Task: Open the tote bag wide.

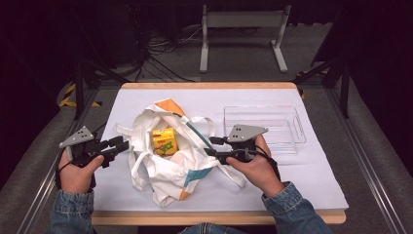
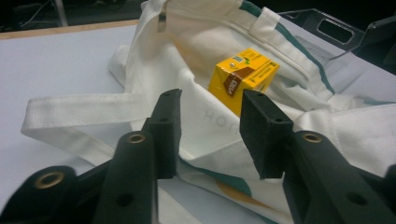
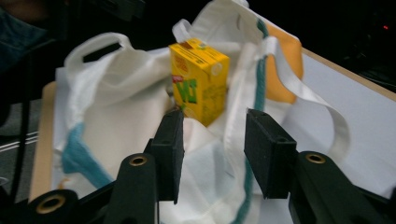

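A white cloth tote bag [image 1: 168, 161] with teal and orange trim lies open and crumpled at the table's middle. Inside it stands a yellow drink carton [image 1: 164, 141], also seen in the left gripper view [image 2: 245, 77] and the right gripper view [image 3: 200, 81]. My left gripper [image 1: 121, 145] is open just left of the bag, jaws pointing at it with nothing between them [image 2: 209, 133]. My right gripper [image 1: 213, 146] is open at the bag's right edge, jaws over the cloth and empty [image 3: 212, 149].
A clear plastic tray [image 1: 287, 127] sits empty at the right back of the white mat [image 1: 311, 170]. The bag's straps [image 1: 130, 168] spill left and toward the front. A wooden table edge [image 1: 219, 217] runs along the front.
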`<action>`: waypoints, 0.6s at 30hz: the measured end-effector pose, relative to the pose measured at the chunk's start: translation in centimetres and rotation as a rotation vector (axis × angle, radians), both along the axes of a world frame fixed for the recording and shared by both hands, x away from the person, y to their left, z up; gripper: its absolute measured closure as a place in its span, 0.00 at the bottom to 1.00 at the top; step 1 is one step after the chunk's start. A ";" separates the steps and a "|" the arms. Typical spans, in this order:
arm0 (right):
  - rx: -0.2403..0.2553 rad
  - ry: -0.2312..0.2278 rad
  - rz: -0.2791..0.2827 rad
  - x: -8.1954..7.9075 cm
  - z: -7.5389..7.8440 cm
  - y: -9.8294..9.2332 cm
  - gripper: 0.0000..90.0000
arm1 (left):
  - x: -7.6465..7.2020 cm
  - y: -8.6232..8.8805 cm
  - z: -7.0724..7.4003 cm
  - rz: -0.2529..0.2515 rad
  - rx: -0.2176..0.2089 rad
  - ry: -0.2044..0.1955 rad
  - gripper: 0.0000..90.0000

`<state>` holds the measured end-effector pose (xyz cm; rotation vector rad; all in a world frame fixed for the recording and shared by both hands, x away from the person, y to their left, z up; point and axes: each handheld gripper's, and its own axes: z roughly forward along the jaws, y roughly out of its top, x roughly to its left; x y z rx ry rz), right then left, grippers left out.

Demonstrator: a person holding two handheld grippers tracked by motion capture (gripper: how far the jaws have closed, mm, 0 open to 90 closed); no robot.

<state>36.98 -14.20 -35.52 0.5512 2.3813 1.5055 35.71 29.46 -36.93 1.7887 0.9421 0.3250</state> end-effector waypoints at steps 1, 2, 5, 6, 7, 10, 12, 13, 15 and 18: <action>0.000 0.000 0.000 0.0 0.0 0.0 0.64 | 0.0 0.0 0.0 0.000 0.000 0.000 0.63; 0.016 -0.002 0.024 -0.2 0.3 0.2 0.64 | -0.2 -0.1 0.2 -0.005 0.003 -0.002 0.63; 0.040 -0.023 0.103 -0.9 0.7 0.8 0.63 | -0.5 -0.2 0.7 -0.014 0.006 -0.012 0.57; 0.045 -0.029 0.123 -1.1 0.7 1.1 0.63 | -0.6 -0.3 0.9 -0.016 0.004 -0.011 0.56; 0.050 -0.036 0.157 -1.4 0.5 1.6 0.62 | -0.7 -0.3 1.0 -0.019 0.009 -0.018 0.53; 0.062 -0.038 0.189 -1.5 0.4 2.0 0.61 | -0.9 -0.3 1.4 -0.030 0.009 -0.029 0.51; 0.086 -0.040 0.226 -1.7 0.3 2.4 0.61 | -1.0 -0.3 1.5 -0.035 0.011 -0.036 0.49; 0.086 -0.040 0.226 -1.7 0.3 2.4 0.61 | -1.0 -0.3 1.5 -0.036 0.012 -0.037 0.49; 0.100 -0.029 0.251 -1.8 0.3 2.7 0.61 | -1.0 -0.3 1.5 -0.036 0.011 -0.039 0.48; 0.100 -0.027 0.281 -1.9 0.0 3.2 0.61 | -1.0 -0.3 1.5 -0.034 0.015 -0.042 0.47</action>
